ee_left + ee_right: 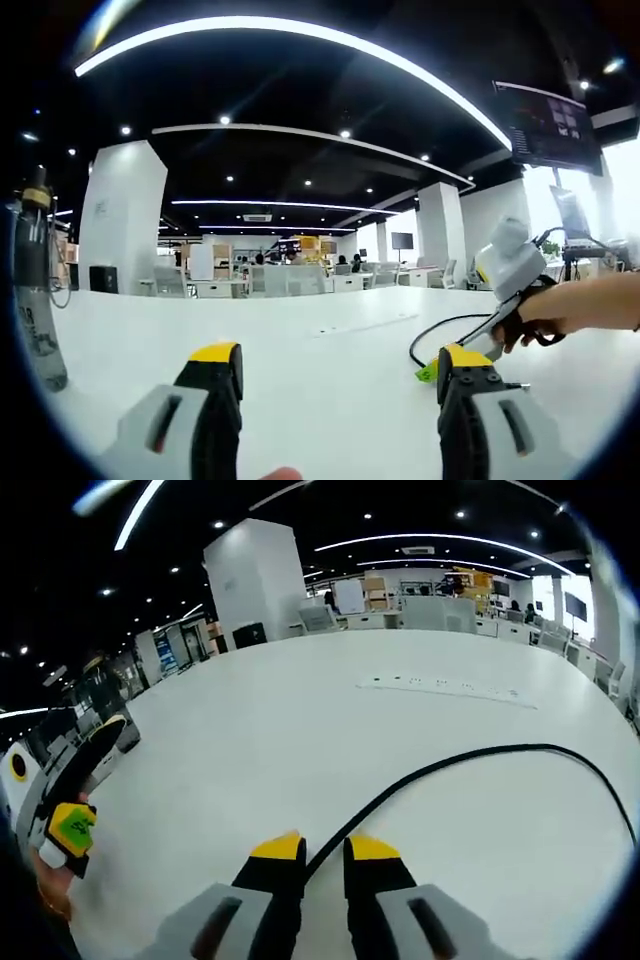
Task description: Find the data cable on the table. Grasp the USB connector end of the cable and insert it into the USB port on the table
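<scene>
The white table (220, 740) lies broad and bare on every side of the port strip (440, 687). Its far edge is well beyond the strip, where desks and pillars begin. The right gripper (325, 852) points along the tabletop, with the strip well ahead and a little to the right. Its jaws stand narrow, and the black data cable (480, 752) runs down into the gap. Whether they pinch it cannot be told. The cable curves across the near side of the strip, well short of it.

The left gripper (338, 372) is level and low over the table, its jaws wide apart with nothing between them. The left gripper view adds a bottle (35, 290) far left of the strip. It also shows a hand (545, 320) tilting the right gripper down over the cable's loop.
</scene>
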Action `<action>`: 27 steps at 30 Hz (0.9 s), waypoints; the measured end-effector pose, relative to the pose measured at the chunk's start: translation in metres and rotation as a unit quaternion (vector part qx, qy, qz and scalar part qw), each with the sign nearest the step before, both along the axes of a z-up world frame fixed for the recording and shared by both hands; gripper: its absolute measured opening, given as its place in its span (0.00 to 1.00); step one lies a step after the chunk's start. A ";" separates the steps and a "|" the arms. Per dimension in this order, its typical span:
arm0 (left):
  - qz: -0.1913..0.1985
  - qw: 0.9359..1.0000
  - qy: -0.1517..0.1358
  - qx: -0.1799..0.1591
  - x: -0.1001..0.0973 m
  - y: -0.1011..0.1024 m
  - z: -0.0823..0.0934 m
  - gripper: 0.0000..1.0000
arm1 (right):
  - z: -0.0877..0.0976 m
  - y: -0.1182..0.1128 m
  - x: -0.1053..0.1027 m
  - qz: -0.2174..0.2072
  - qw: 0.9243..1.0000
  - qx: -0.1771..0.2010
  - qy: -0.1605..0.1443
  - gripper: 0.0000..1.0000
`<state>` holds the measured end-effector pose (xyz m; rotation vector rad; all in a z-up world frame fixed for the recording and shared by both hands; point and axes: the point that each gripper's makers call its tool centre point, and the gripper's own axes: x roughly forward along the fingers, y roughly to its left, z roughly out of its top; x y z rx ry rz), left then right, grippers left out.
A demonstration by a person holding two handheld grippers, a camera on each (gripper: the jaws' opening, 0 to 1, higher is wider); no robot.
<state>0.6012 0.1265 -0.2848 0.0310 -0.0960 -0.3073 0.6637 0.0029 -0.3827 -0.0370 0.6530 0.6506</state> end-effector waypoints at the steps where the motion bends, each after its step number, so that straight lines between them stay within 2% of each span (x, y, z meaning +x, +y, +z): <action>1: 0.000 1.000 0.000 0.000 0.000 0.000 0.000 0.80 | 0.000 0.000 0.000 -0.001 1.000 0.000 0.001 0.17; 8: 0.001 1.000 0.001 0.001 0.000 0.000 0.000 0.80 | 0.000 0.001 -0.003 -0.002 1.000 -0.002 -0.001 0.17; 13: 0.001 1.000 0.002 0.002 0.000 0.000 -0.001 0.80 | 0.000 -0.002 -0.002 -0.017 1.000 0.002 -0.004 0.12; 20: 0.000 1.000 0.006 0.003 0.001 0.000 -0.002 0.80 | 0.009 -0.007 -0.001 -0.045 0.997 0.056 0.006 0.08; 24: -0.001 1.000 0.009 0.006 0.001 -0.001 -0.005 0.80 | 0.016 -0.008 0.001 -0.065 0.993 0.100 0.016 0.07; 27: -0.001 1.000 0.012 0.007 0.001 -0.002 -0.006 0.80 | 0.020 -0.014 0.011 -0.076 0.988 0.133 0.024 0.06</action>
